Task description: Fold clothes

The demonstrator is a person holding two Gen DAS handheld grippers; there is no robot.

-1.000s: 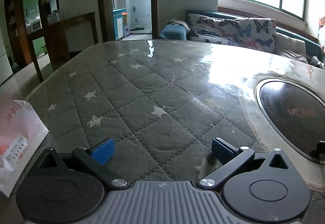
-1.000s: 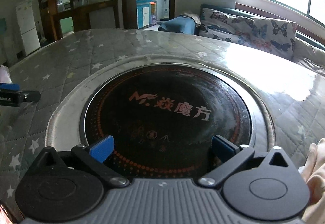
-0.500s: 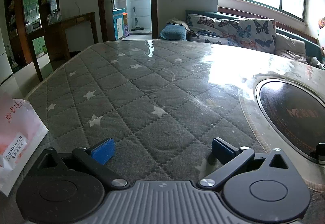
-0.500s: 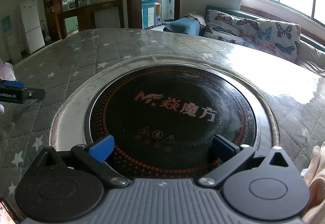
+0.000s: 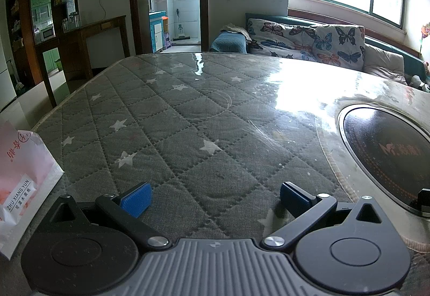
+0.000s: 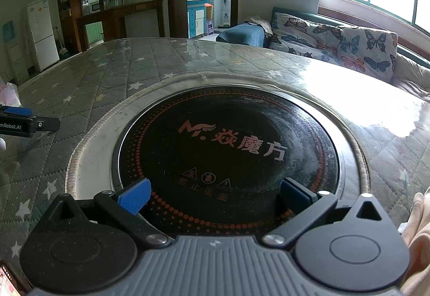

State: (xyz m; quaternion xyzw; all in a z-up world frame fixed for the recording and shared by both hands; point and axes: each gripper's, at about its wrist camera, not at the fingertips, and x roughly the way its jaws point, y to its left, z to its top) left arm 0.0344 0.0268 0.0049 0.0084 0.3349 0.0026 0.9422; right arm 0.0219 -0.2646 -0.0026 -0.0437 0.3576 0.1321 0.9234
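Left gripper [image 5: 213, 199]: blue pads spread wide, nothing between, above the quilted table [image 5: 166, 134]; bag [image 5: 21, 175] off to their left. Right gripper [image 6: 215, 198]: likewise spread and empty, over the black cooktop [image 6: 228, 140]; pale cloth [image 6: 416, 242] just right of the right finger.

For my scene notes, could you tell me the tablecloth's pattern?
Grey quilted tablecloth with white stars, clearest in the left wrist view.

A grey star-quilted counter [image 5: 166, 118] carries a pink-white paper bag [image 5: 24, 172] left of the left fingers and a pale cloth [image 6: 419, 237] right of the right fingers.
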